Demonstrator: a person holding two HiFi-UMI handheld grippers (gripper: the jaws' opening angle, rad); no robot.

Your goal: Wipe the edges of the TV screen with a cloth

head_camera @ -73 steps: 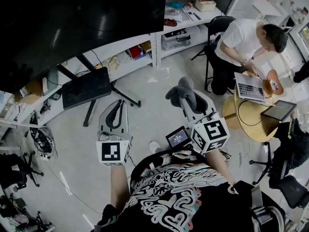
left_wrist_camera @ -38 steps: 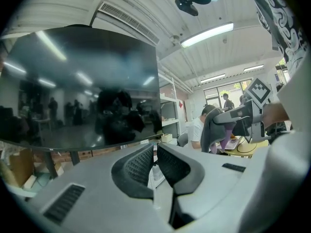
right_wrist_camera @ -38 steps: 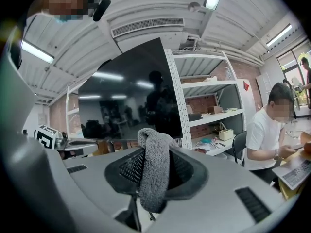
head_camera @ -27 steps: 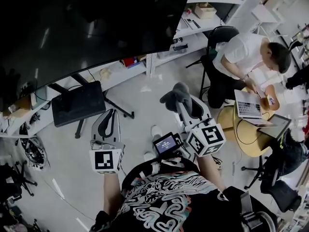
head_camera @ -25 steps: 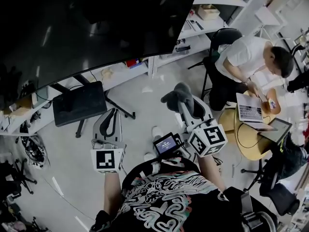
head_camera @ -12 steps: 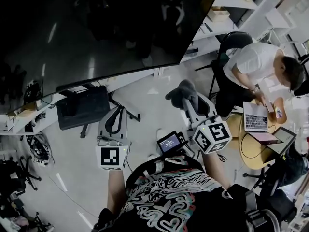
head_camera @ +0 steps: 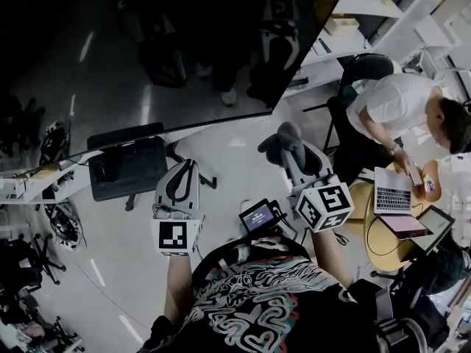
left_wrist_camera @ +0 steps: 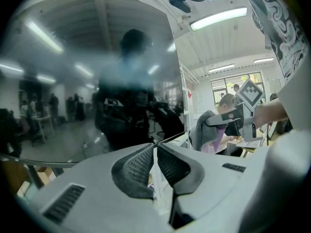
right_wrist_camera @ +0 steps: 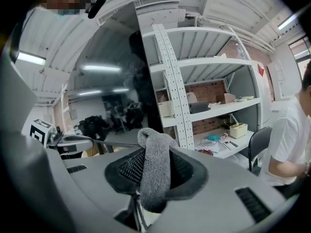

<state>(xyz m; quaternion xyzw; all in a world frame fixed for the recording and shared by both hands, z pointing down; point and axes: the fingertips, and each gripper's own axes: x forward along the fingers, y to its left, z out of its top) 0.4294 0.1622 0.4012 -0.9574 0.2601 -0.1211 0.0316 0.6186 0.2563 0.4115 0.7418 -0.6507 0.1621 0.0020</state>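
The big dark TV screen (head_camera: 147,50) fills the upper left of the head view; its bottom edge slants down to the left and its lower right corner sits just above my right gripper. A grey cloth (head_camera: 280,140) is bunched in my right gripper (head_camera: 291,153), which is shut on it just below that corner. In the right gripper view the cloth (right_wrist_camera: 154,169) hangs folded over the jaws, with the screen (right_wrist_camera: 112,96) behind. My left gripper (head_camera: 184,169) is shut and holds nothing, below the bottom edge. In the left gripper view the screen (left_wrist_camera: 73,106) looms close ahead.
A black TV stand shelf (head_camera: 129,168) sits under the screen. White shelving (head_camera: 331,35) stands to the right. A seated person (head_camera: 397,109) works at a round table with a laptop (head_camera: 392,190), beside a black chair (head_camera: 360,68). A small display (head_camera: 257,215) is by my right arm.
The view has closed in on the TV: the screen's lower right corner now reaches farther right and lower. Both grippers sit nearer its bottom edge, with their grips unchanged.
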